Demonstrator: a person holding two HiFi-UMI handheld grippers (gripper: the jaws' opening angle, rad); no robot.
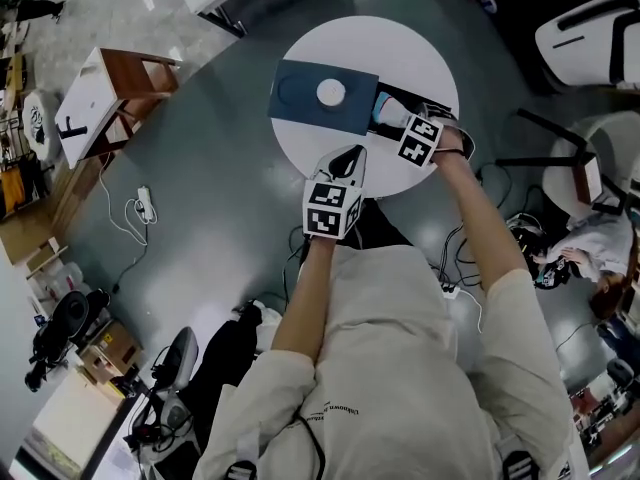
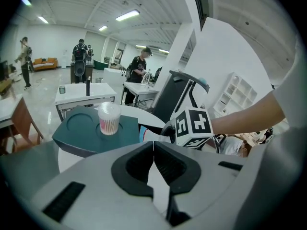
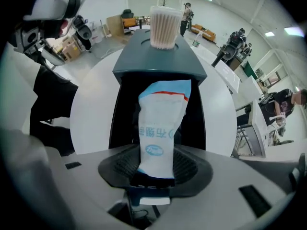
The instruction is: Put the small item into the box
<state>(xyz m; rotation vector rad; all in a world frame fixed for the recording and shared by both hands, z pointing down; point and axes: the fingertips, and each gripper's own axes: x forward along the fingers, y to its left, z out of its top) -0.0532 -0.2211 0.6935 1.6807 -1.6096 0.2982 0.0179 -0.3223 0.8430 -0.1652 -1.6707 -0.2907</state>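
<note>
While right gripper [image 3: 156,171] pinches packet [image 3: 160,123] at box [image 3: 139,61] opening, left gripper [image 2: 153,152] pressed together, empty, over desk [image 1: 400,48] near edge.

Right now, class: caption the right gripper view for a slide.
Right gripper grips white-and-blue soft packet at open compartment of dark teal box.

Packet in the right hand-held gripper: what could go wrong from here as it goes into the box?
The packet looks soft and is held by one end in the right hand-held gripper. Its free end sits close to the teal top of the box and might snag there instead of dropping into the dark opening. The swab jar stands on that top, so a bump could tip it.
</note>
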